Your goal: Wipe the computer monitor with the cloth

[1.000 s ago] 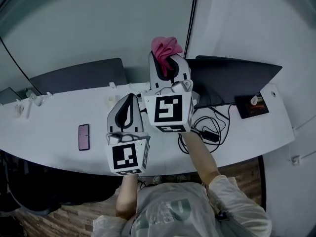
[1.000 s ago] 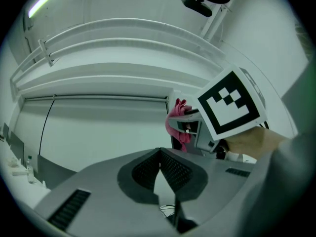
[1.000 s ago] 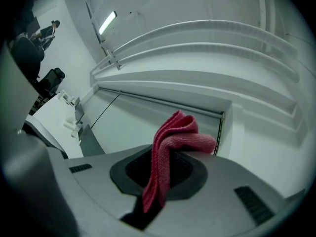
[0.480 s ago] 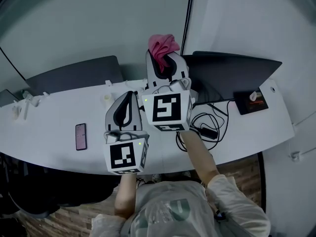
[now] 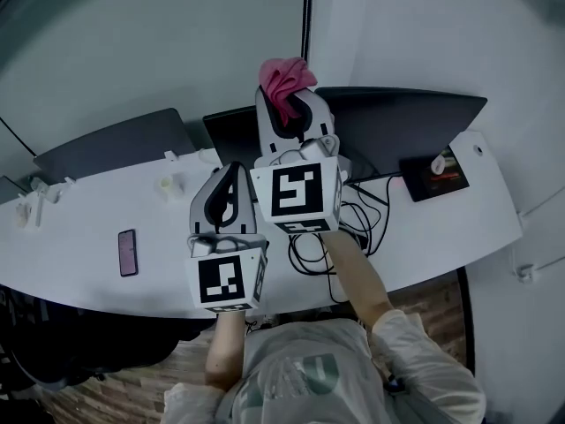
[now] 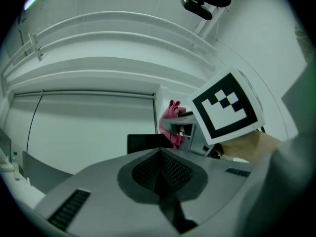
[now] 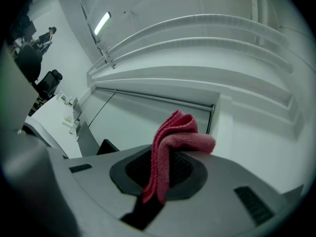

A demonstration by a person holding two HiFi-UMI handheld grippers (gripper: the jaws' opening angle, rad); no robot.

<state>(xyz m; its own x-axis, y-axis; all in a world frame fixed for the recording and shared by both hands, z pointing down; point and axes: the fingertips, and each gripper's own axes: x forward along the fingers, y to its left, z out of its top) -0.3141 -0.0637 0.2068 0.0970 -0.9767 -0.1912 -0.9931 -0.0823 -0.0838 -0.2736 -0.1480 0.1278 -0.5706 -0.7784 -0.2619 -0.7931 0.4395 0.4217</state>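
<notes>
A pink cloth [image 5: 284,82] sticks up from my right gripper [image 5: 290,113], which is shut on it and held high above the white desk [image 5: 97,228]. In the right gripper view the cloth [image 7: 170,147] drapes out of the closed jaws [image 7: 160,174]. Behind that gripper stand a dark monitor [image 5: 231,129] and a wider dark monitor [image 5: 406,129] to its right. My left gripper [image 5: 231,173] hovers lower and to the left, shut with nothing in it. The left gripper view shows its closed tips [image 6: 160,169], the cloth [image 6: 173,113] and a dark monitor [image 6: 143,143] beyond.
A third dark monitor [image 5: 110,147] stands at the left. On the desk lie a phone [image 5: 128,253], tangled black cables [image 5: 322,237], a small dark device with an orange screen [image 5: 430,173] and small white items [image 5: 26,208]. A dark vertical strip [image 5: 307,34] runs up the wall.
The view has swung, so the desk and its things slid left and the middle monitor came into sight behind the right gripper. Both grippers stay shut, the cloth still held.
</notes>
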